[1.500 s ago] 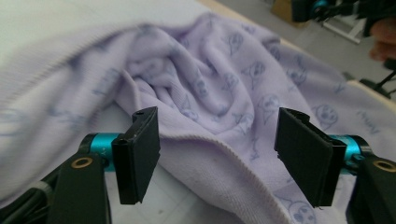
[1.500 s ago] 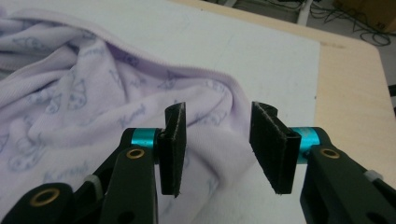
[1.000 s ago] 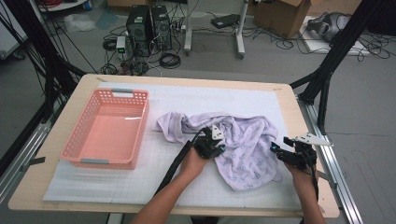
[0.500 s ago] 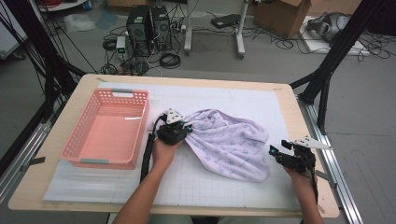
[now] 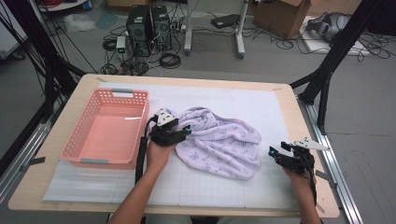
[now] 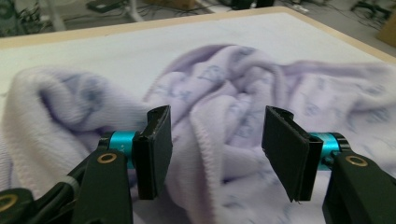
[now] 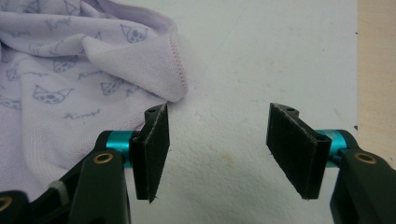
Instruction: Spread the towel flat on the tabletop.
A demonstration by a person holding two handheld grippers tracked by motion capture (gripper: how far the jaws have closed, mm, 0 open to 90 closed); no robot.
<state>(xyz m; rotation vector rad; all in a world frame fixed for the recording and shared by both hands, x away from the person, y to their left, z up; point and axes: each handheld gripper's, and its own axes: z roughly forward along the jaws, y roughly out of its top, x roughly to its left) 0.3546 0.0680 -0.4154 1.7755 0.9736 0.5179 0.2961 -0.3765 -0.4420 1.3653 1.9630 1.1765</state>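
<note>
left tool (image 5: 186,132), jaws spread, sits at the left edge of the crumpled lilac towel (image 5: 219,141) on the table (image 5: 280,100) beside the pink basket (image 5: 105,128), while right tool (image 5: 272,152), also spread, hovers just off the towel's right corner.

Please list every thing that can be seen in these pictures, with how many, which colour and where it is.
towel: one, pale lilac with small printed figures, crumpled on the mat in the middle of the table
basket: one, pink plastic, on the left part of the table
mat: one, white with a faint grid, covering most of the table top
table: one, light wood
computer towers: two, black, on the floor behind the table
cardboard box: one, brown, on the floor at the back
left claw: one, black, open over a towel fold
right claw: one, black, open above the mat, right of the towel
</note>
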